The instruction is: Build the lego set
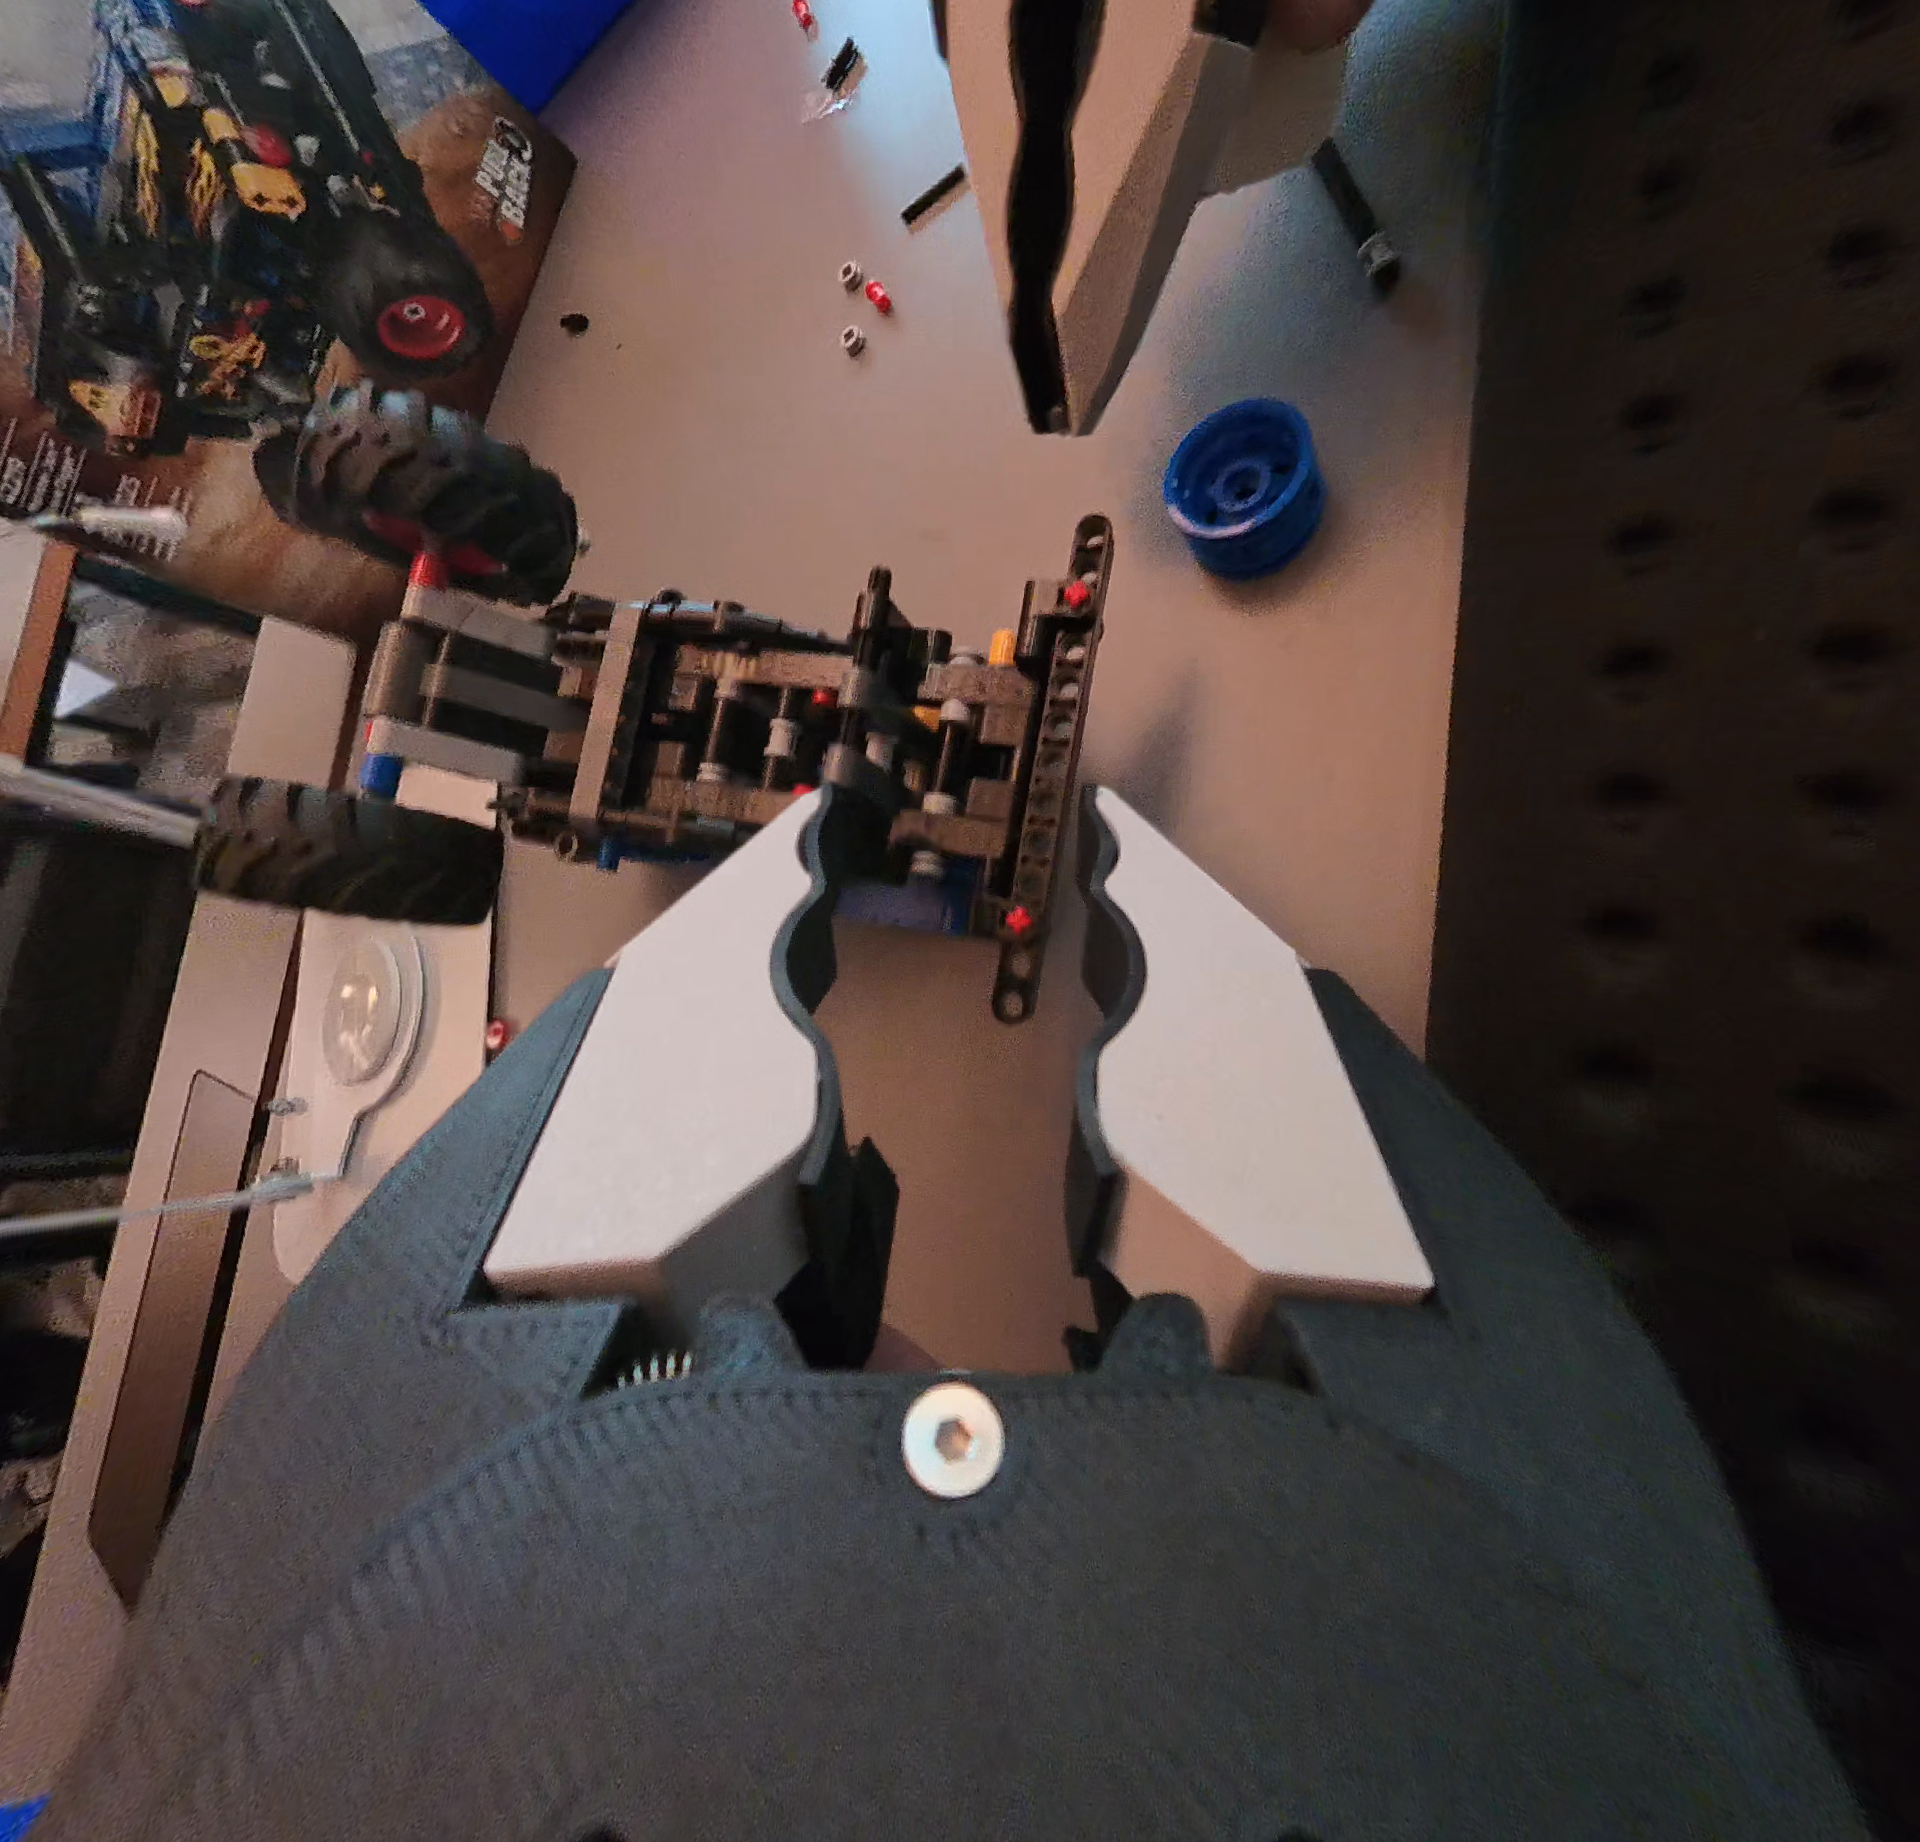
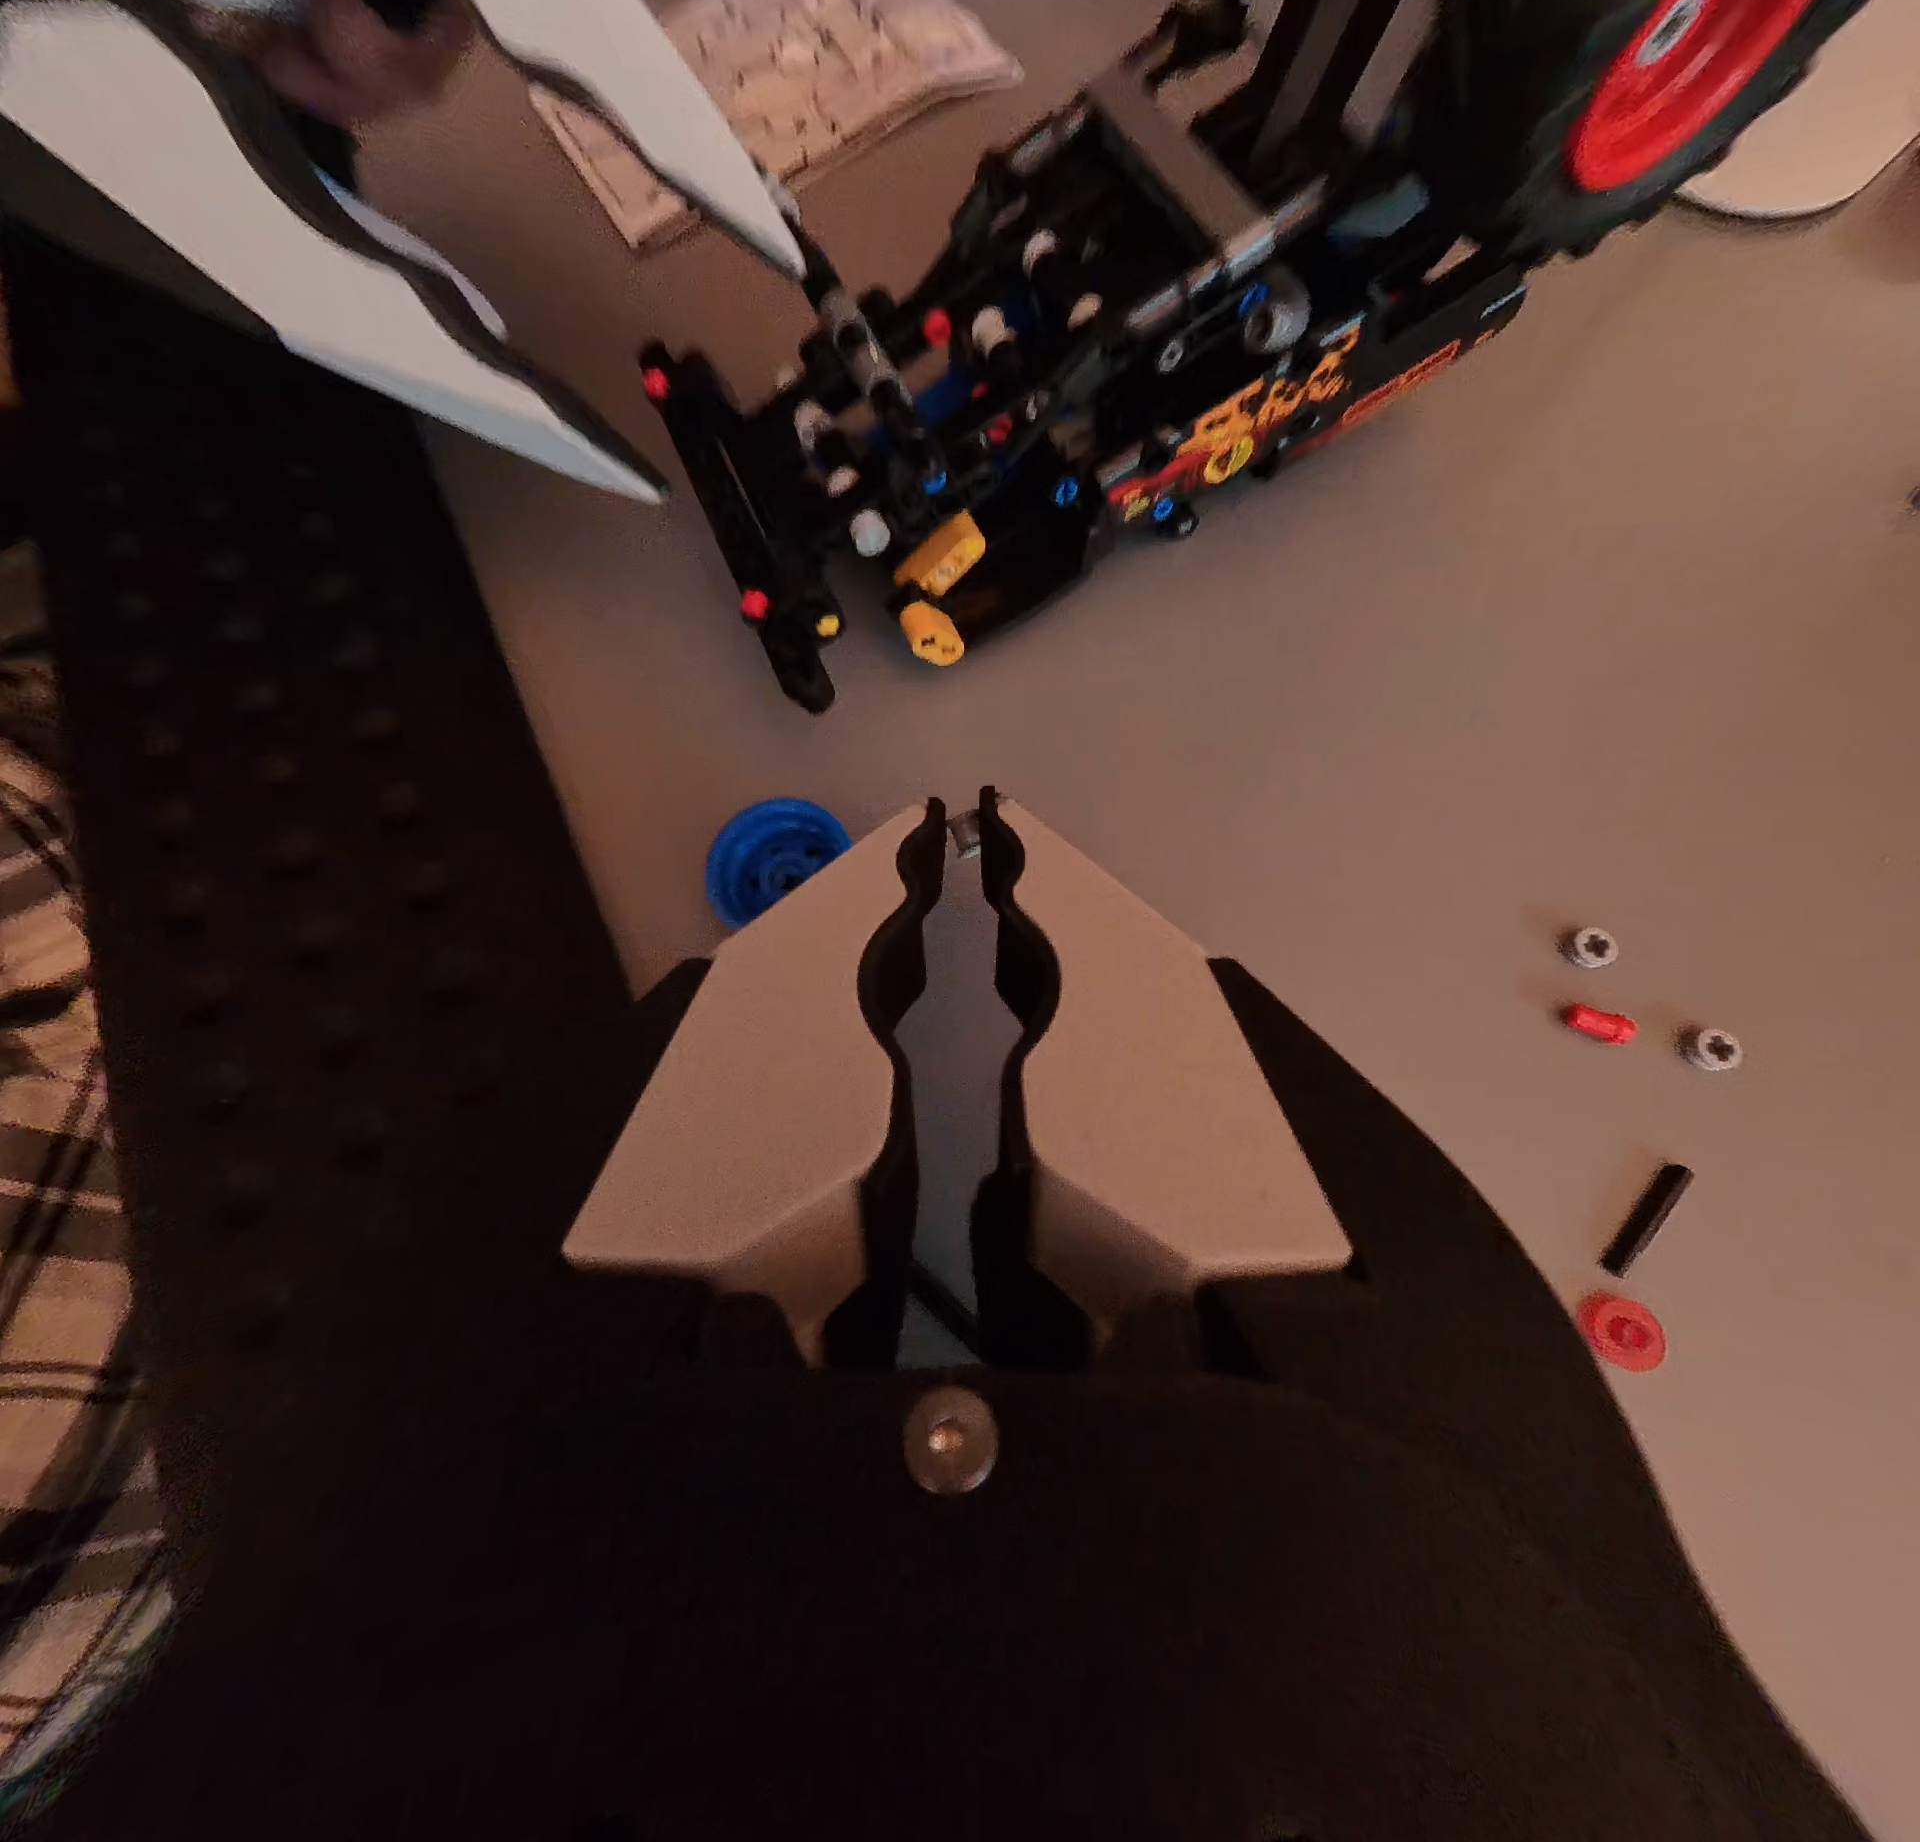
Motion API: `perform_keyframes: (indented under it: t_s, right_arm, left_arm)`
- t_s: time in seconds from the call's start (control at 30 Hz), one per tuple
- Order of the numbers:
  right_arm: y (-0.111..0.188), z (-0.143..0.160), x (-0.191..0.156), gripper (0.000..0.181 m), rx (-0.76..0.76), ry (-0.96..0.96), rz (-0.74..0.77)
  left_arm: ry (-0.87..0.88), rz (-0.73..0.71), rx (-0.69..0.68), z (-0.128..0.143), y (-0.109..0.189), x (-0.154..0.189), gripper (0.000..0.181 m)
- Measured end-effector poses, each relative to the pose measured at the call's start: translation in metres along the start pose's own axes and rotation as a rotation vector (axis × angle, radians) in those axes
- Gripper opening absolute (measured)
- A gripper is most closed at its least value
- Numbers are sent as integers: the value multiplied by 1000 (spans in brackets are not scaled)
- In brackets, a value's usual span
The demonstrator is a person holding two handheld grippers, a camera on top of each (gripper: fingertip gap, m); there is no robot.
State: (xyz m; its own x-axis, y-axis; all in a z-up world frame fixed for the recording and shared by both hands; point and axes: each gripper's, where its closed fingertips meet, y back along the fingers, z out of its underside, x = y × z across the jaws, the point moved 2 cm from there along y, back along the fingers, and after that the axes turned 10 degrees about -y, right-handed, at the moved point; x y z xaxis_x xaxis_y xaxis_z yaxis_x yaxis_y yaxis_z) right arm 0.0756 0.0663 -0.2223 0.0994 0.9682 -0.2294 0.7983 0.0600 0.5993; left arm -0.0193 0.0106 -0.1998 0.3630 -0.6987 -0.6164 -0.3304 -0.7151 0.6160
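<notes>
The right hand-held gripper [image 2: 961, 813] pinches a tiny grey bush [image 2: 966, 836] at its very tips, so it could pop loose, while the left hand-held gripper [image 1: 956, 836], spread wide around the half-built truck [image 1: 790, 732] on the worktop [image 1: 727, 390], might nudge it.

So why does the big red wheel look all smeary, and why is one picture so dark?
Right wrist view: the red wheel sits at the edge of the wide-angle picture, blurred and stretched; the right gripper, pinching a small grey piece, has its body in deep shadow. Left wrist view: brighter, the truck model fairly sharp, the other gripper at the top blurry.
</notes>
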Motion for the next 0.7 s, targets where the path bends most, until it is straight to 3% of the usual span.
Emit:
perform_keyframes:
  t_s: [0.2, 0.7]
  right_arm:
    - [-13, 16, 5, 5, -137, 51, 5]
    - [-6, 23, 8, 10, -234, 258, -104]
  left_arm:
    - [25, -5, -13, 13, 3, 10, 46]
    - [18, -16, 23, 12, 2, 13, 44]
